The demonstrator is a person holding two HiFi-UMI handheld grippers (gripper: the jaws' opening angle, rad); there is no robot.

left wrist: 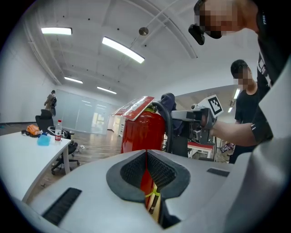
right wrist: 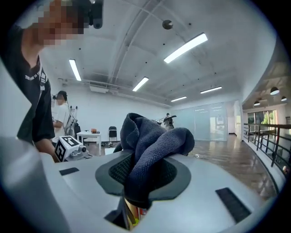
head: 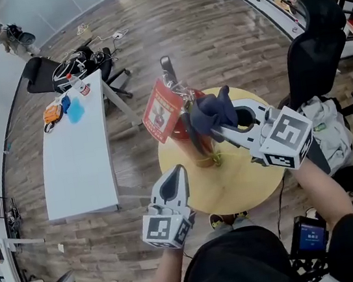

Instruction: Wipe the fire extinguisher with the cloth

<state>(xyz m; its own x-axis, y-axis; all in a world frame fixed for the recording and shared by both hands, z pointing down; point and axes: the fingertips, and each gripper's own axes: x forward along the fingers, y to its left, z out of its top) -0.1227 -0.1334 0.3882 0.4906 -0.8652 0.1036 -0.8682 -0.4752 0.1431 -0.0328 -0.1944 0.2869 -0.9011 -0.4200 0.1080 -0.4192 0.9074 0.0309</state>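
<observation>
— Where's the extinguisher point(head: 182, 133)?
— Upright on the round yellow worktop point(head: 242, 183), about in the middle. A red-and-white tag point(head: 159, 111) hangs off its top on the left, and a black hose point(head: 196, 142) runs down its front.

— And the cloth point(head: 215, 111)?
— Dark blue, bunched up, right by the extinguisher's head on its right side. The right tool point(head: 227, 125) has it: jaws clamped on a fold, with the rest of the cloth bulging out over the tips. Whether the cloth actually presses on the red body I can't tell from here.

— What's the left tool point(head: 177, 171) doing?
— Its jaws are closed together with nothing between them. It sits low, just in front of the extinguisher's base and pointing at it; through the slit under its pads you see only red paint and a yellow tie.

— Anything else close?
— A black chair point(head: 314, 51) beyond the extinguisher to the right.
</observation>
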